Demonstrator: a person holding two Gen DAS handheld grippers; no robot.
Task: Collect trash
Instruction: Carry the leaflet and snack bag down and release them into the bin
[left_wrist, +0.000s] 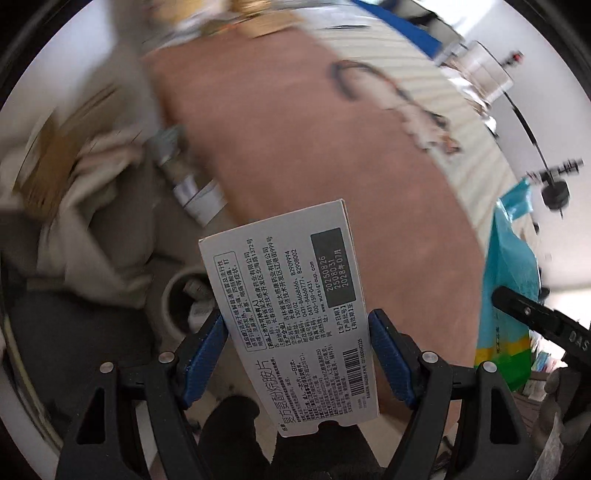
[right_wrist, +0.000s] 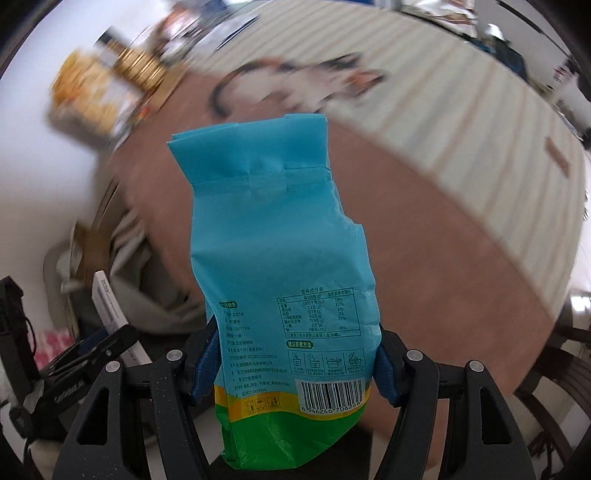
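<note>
Carry step: both grippers loaded with trash, headed for a drop-off.

Left gripper (left_wrist: 297, 350) has its blue pads clamped on the flat white cardboard medicine box (left_wrist: 291, 317) with black print, gripping its long edges about mid-length, jaws roughly half apart; the right gripper (right_wrist: 295, 365) is clamped the same way on the turquoise plastic food pouch with a green-yellow base (right_wrist: 280, 258), pinched low near the barcode, top standing free. Both items are lifted clear of the round reddish-brown table (left_wrist: 332, 155) below (background heavily smeared). Past the box, a grey bin-like container (left_wrist: 173, 295) sits on the floor, possibly the trash bin, too blurred to confirm. Next move, by my judgement: bring each item over the bin opening, then release one at a time.
</note>
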